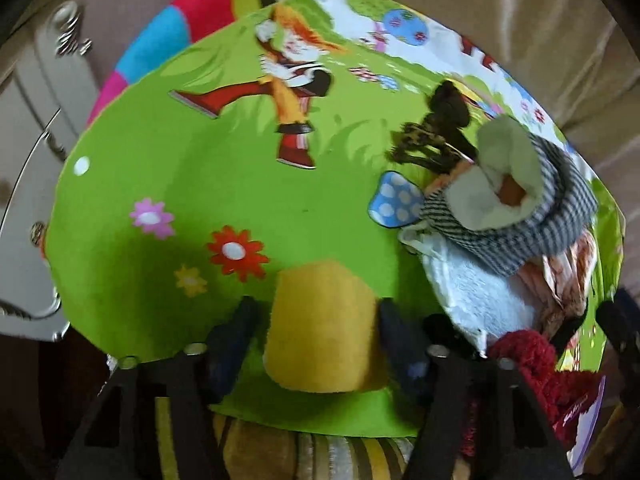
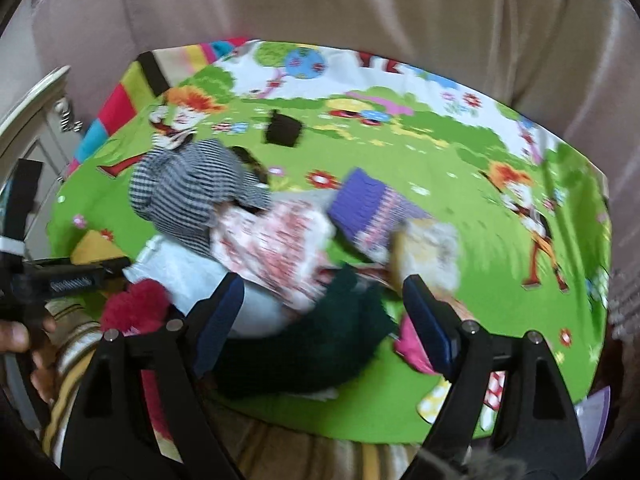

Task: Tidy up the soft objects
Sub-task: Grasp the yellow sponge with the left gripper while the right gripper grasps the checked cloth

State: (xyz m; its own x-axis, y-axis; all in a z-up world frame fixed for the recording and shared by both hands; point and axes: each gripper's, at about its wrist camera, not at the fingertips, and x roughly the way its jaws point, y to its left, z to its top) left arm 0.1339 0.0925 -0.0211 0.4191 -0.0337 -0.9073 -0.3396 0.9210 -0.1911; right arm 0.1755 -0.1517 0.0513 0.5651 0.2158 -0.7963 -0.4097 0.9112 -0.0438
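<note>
Left tongs (image 1: pixel 316 320) straddle the yellow felt-like soft block (image 1: pixel 320 328) on the green cartoon-printed mat (image 1: pixel 200 184), pads apparently touching, while right tongs (image 2: pixel 320 312) gape, released, over the dark green knitted cloth (image 2: pixel 304 356). Sorting looks midway; next comes a firm squeeze and lift.

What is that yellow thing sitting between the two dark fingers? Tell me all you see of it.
The yellow sponge-like block is a thick, soft-looking slab with rounded corners and a fuzzy, matte surface, plain yellow all over. It lies flat near the edge of the green cartoon play mat, between the fingers of the left tool, which flank its sides. Whether they press it is unclear.
</note>
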